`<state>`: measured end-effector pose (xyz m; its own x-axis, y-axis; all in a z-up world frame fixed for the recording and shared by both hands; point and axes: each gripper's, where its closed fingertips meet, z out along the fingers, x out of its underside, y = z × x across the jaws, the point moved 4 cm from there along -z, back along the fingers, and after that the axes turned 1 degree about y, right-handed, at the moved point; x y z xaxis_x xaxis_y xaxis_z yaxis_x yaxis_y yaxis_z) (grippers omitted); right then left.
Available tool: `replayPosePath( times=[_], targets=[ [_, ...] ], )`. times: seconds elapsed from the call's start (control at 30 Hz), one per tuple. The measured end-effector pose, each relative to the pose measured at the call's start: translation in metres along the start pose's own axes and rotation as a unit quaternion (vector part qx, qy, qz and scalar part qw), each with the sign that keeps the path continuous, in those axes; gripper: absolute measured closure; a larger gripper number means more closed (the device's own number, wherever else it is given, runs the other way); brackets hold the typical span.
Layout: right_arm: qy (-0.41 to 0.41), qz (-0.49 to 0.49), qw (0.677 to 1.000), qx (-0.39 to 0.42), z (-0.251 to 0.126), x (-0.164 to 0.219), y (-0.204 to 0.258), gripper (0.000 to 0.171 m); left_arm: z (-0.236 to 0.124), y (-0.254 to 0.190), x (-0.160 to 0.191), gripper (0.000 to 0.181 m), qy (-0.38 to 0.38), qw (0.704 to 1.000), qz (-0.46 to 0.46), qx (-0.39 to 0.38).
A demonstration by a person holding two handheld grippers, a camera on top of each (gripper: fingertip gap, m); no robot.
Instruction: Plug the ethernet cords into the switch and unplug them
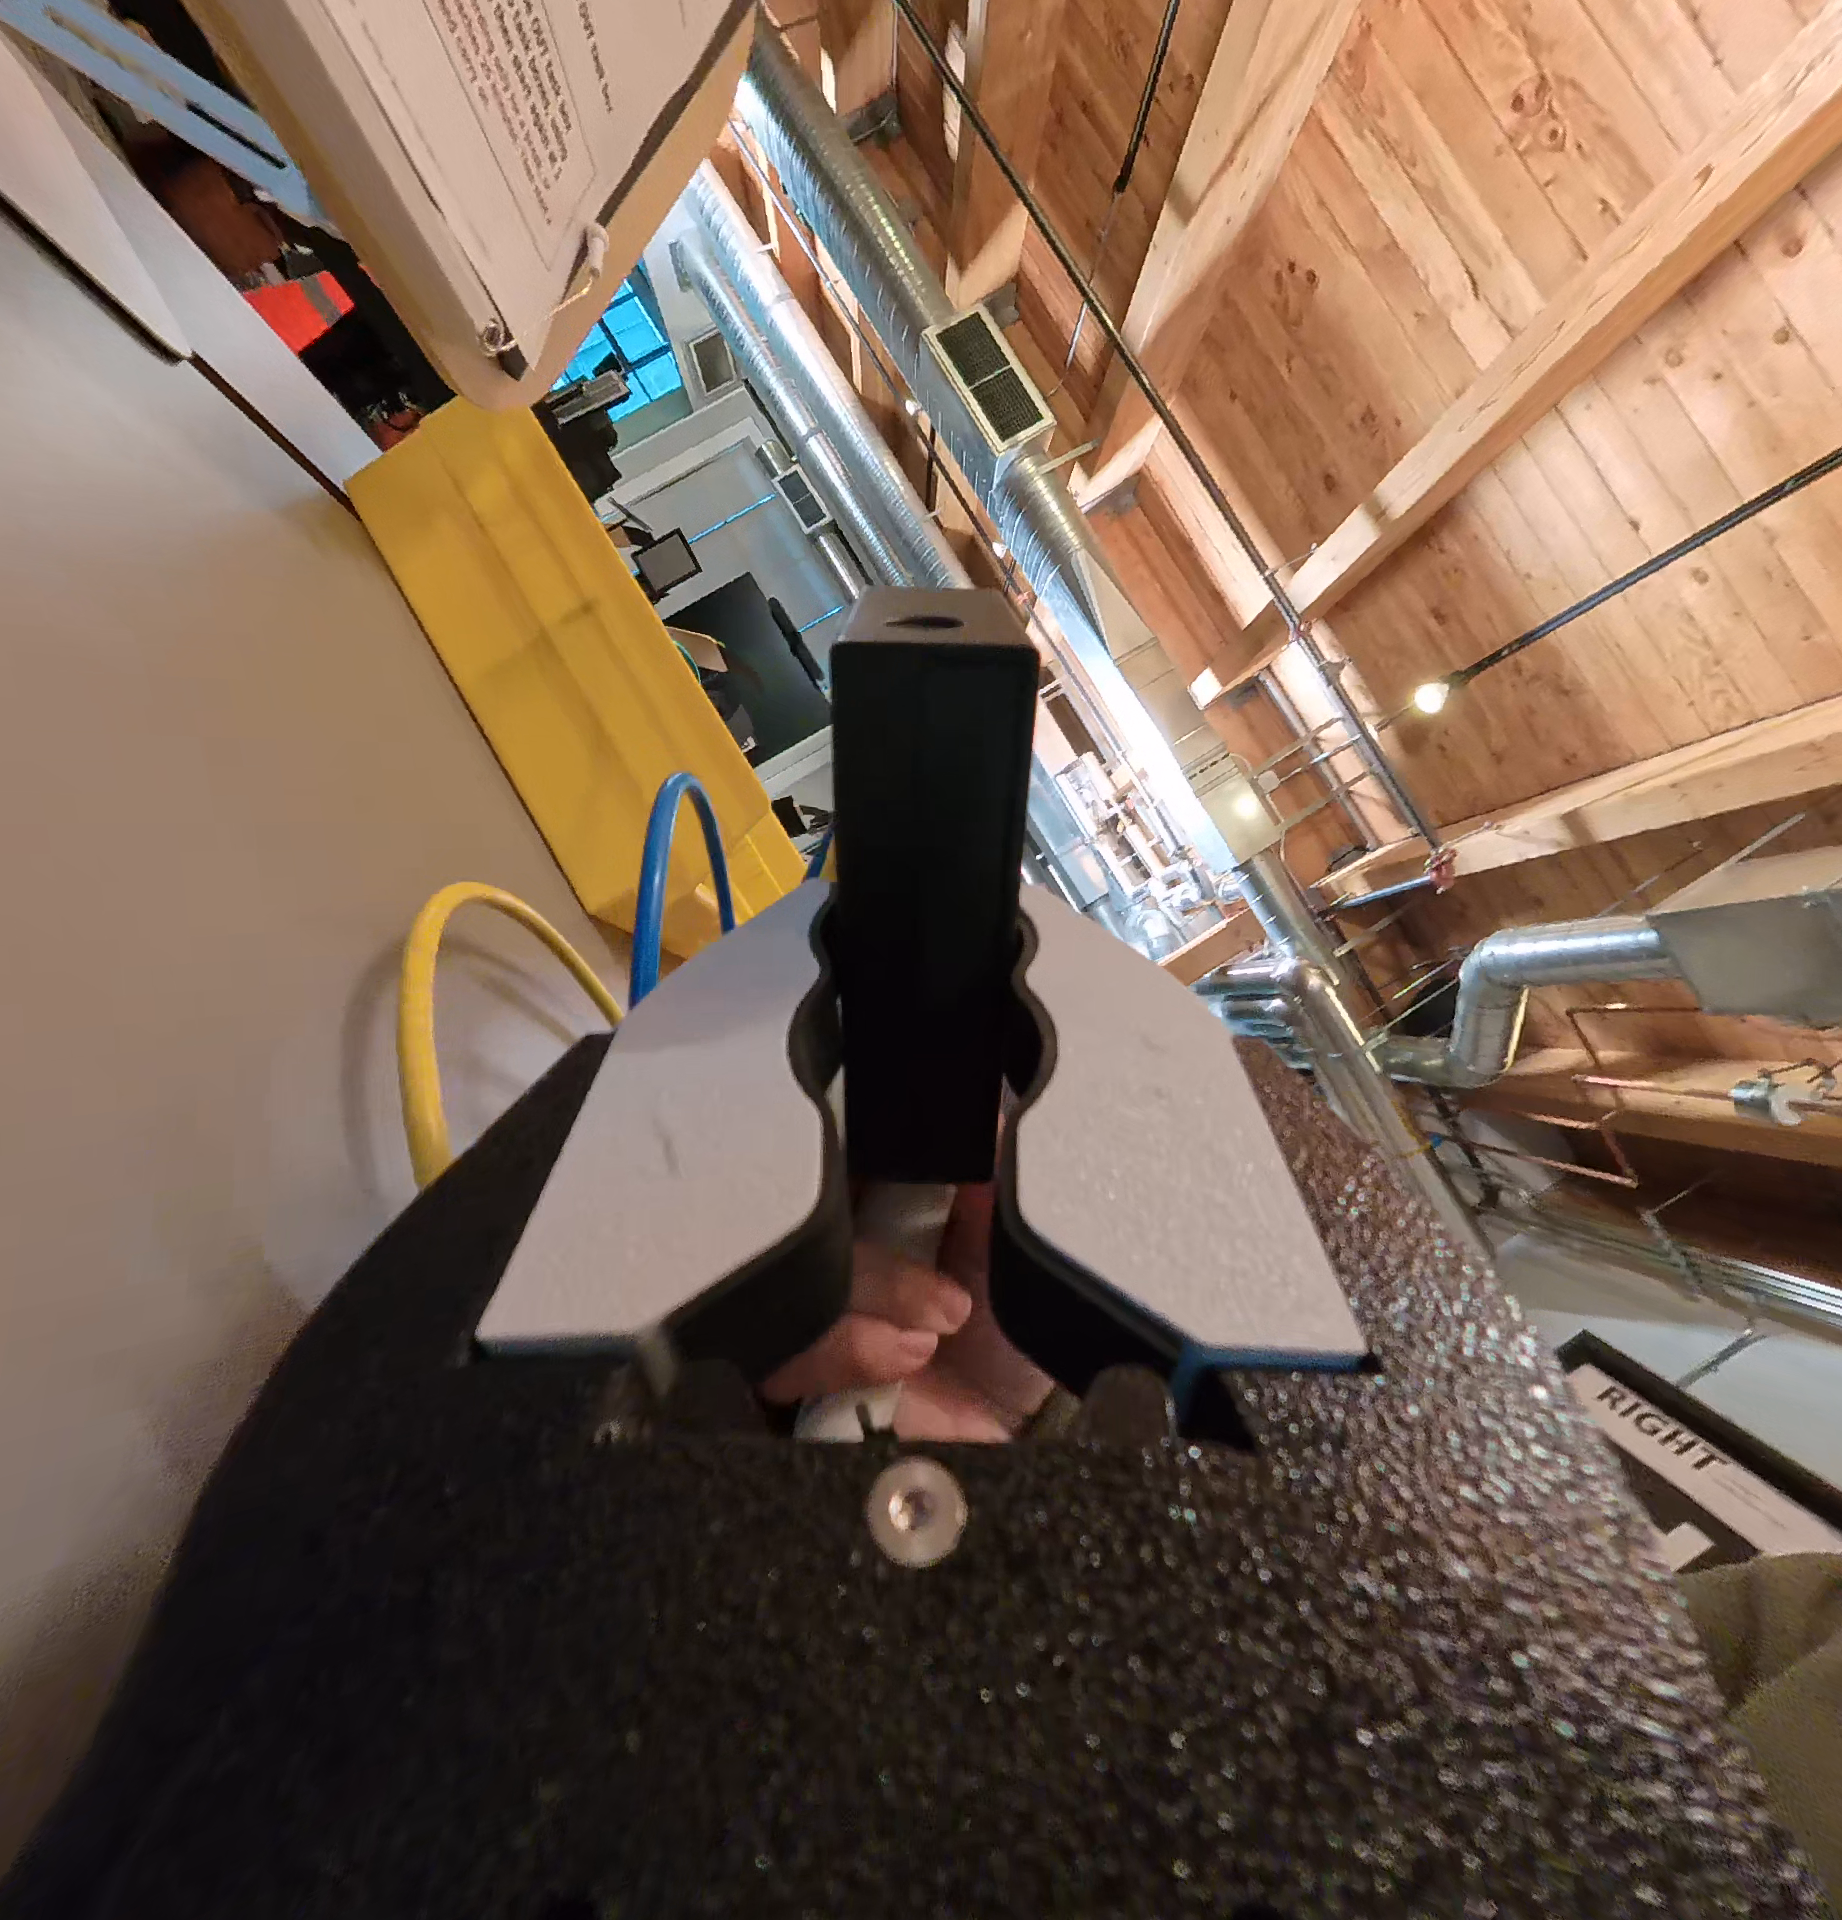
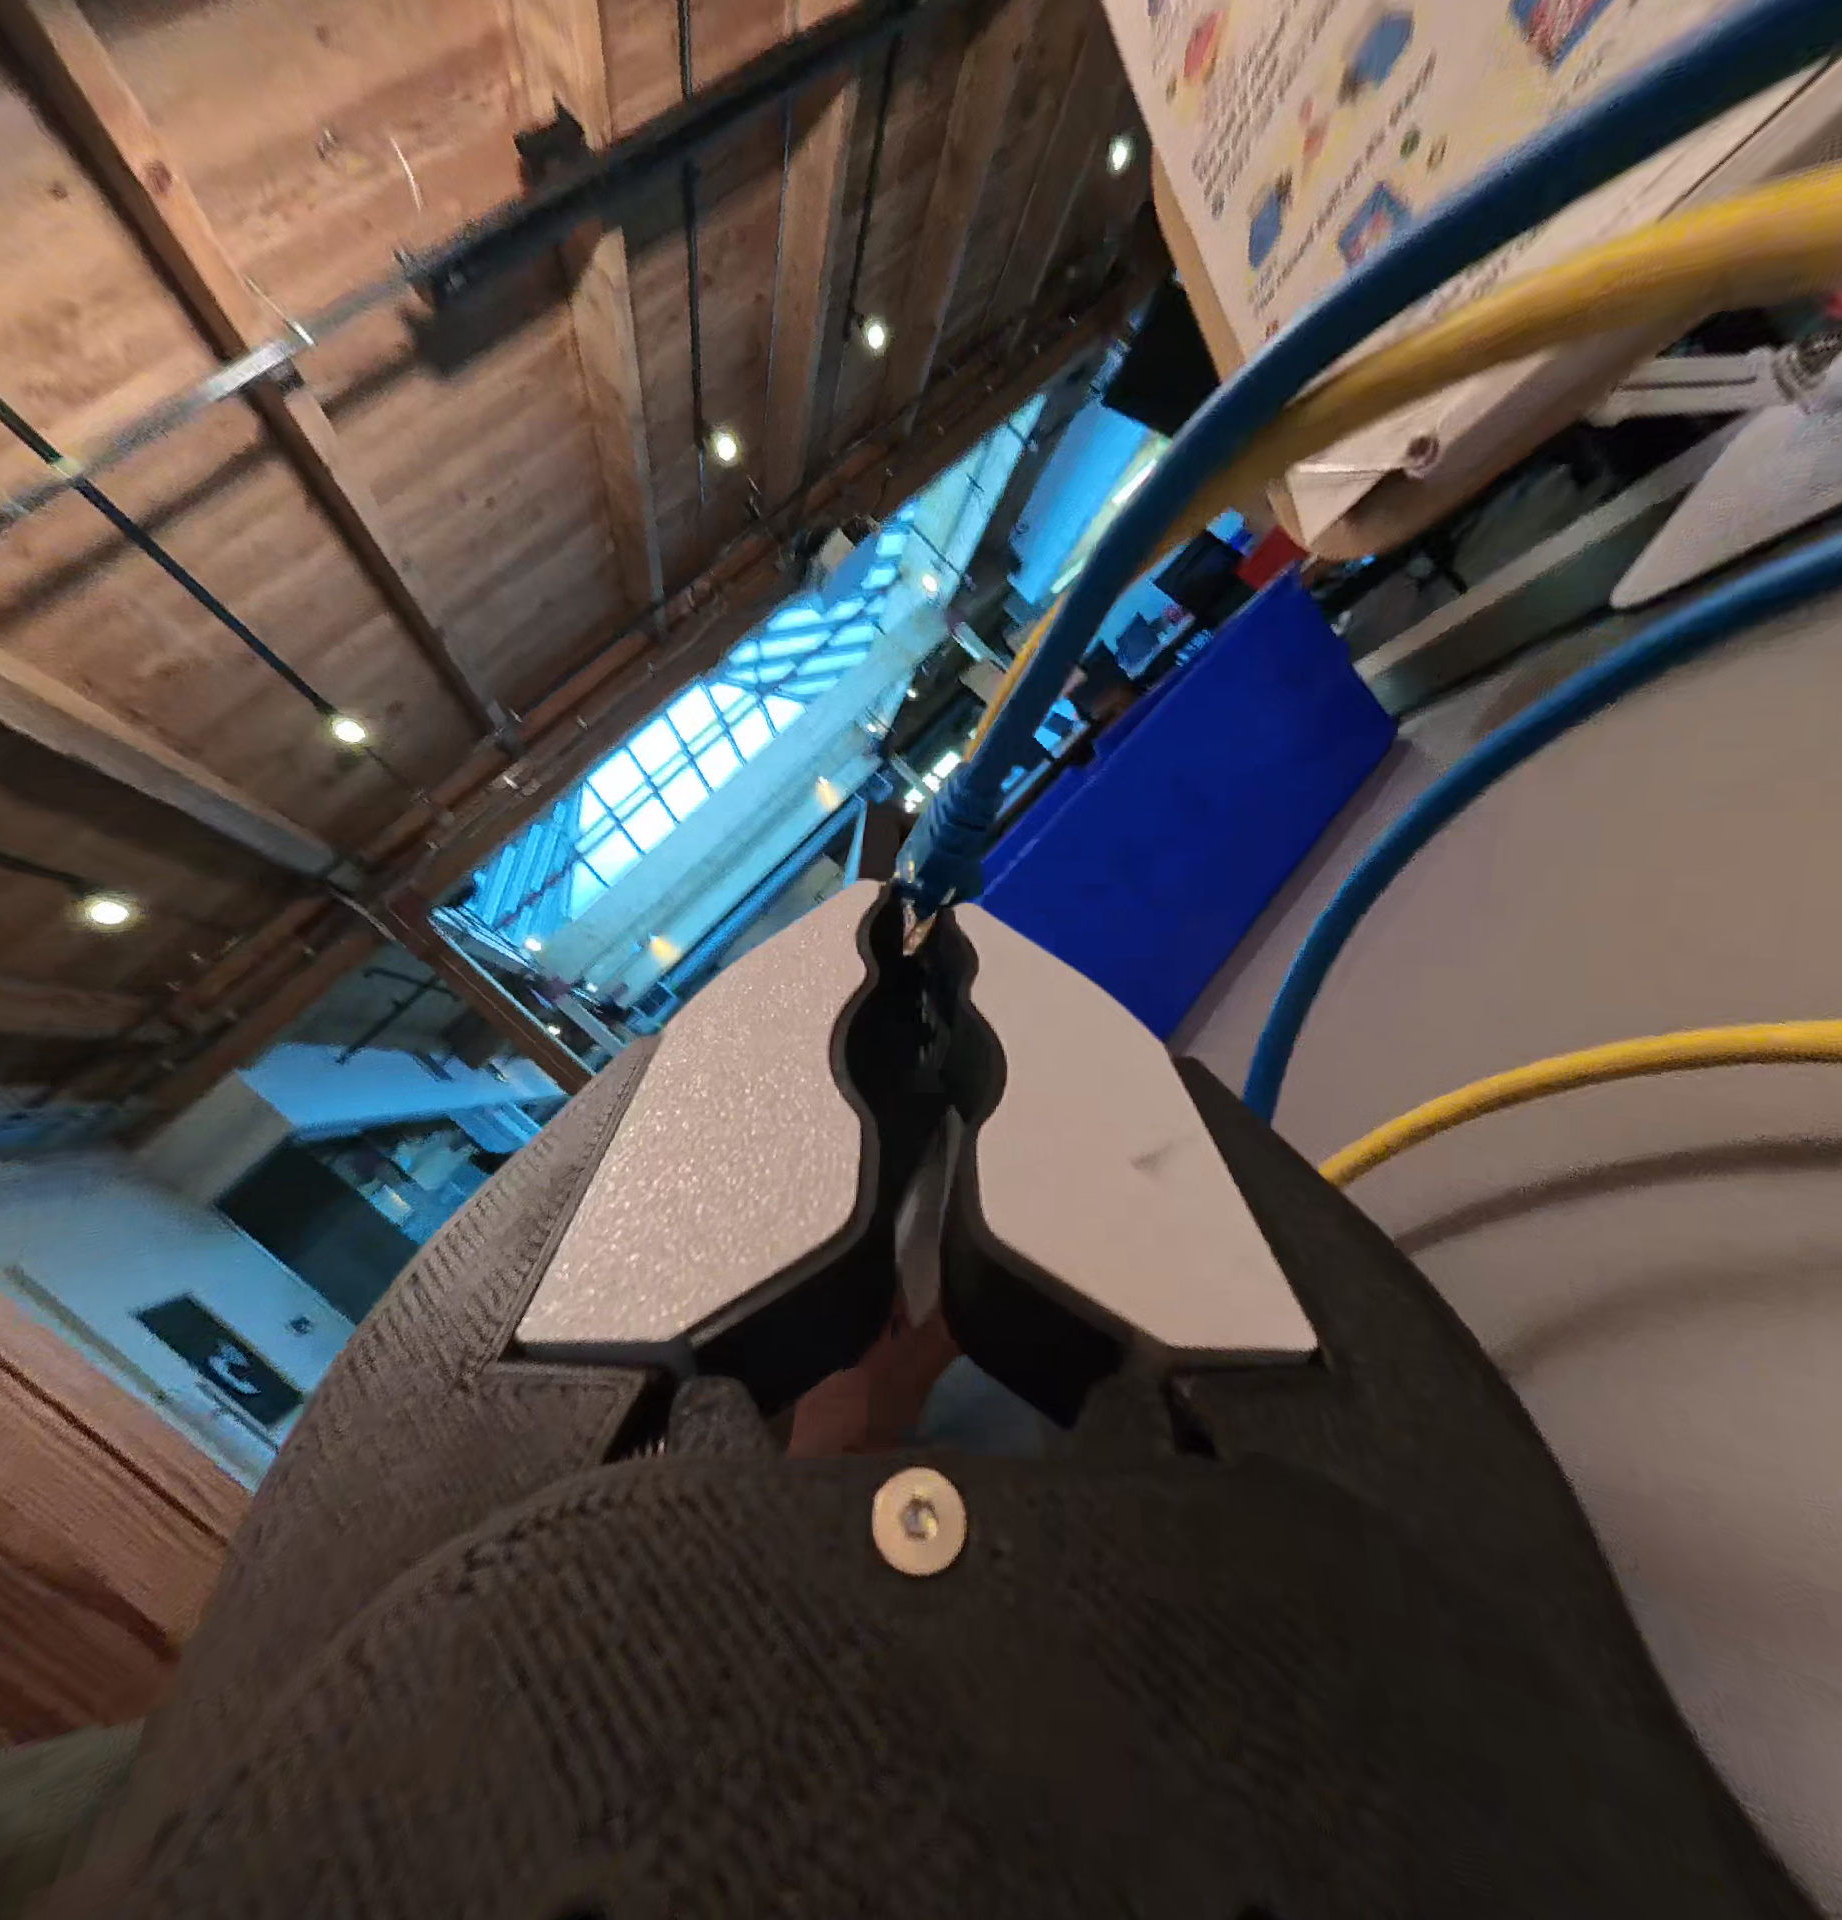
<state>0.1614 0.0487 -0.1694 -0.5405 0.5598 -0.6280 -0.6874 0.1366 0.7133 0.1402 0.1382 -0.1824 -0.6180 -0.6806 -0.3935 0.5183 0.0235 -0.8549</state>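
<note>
left gripper (image 1: 927, 1049): you're clamping the black switch (image 1: 932, 852)
right gripper (image 2: 922, 971): you're pinching the blue cord (image 2: 1010, 727) plug
risk: plug twisting, missing port

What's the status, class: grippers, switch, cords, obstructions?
Left gripper shut on black switch. Right gripper shut on blue cord's plug. Yellow cord loose on table. Nothing blocking.
</note>
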Motion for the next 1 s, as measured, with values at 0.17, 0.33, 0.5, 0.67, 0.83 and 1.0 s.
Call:
replayPosePath(
  times=[0.17, 0.33, 0.5, 0.67, 0.83, 1.0],
  targets=[
    [0.039, 0.008, 0.999, -0.012, -0.004, 0.003, 0.000, 0.164, 0.001, 0.003, 0.003, 0.154, -0.013, 1.000, -0.012, 0.009],
    [0.133, -0.057, 0.989, -0.017, -0.014, -0.004, 0.023, 0.163, -0.009, 0.000, -0.016, 0.155, -0.048, 0.999, 0.011, -0.007],
    [0.272, -0.172, 0.946, -0.048, -0.028, -0.014, 0.068, 0.164, -0.021, 0.000, -0.034, 0.154, -0.080, 0.996, 0.030, -0.028],
    [0.357, -0.244, 0.899, -0.067, -0.036, -0.051, 0.110, 0.165, -0.027, -0.005, -0.046, 0.154, -0.099, 0.993, 0.051, -0.035],
    [0.342, -0.227, 0.906, -0.105, -0.035, -0.107, 0.139, 0.164, -0.027, -0.016, -0.049, 0.154, -0.090, 0.993, 0.074, -0.021],
    [0.363, -0.287, 0.886, -0.027, -0.042, -0.145, 0.117, 0.164, -0.026, -0.026, -0.051, 0.154, -0.074, 0.993, 0.093, -0.010]
  ],
)
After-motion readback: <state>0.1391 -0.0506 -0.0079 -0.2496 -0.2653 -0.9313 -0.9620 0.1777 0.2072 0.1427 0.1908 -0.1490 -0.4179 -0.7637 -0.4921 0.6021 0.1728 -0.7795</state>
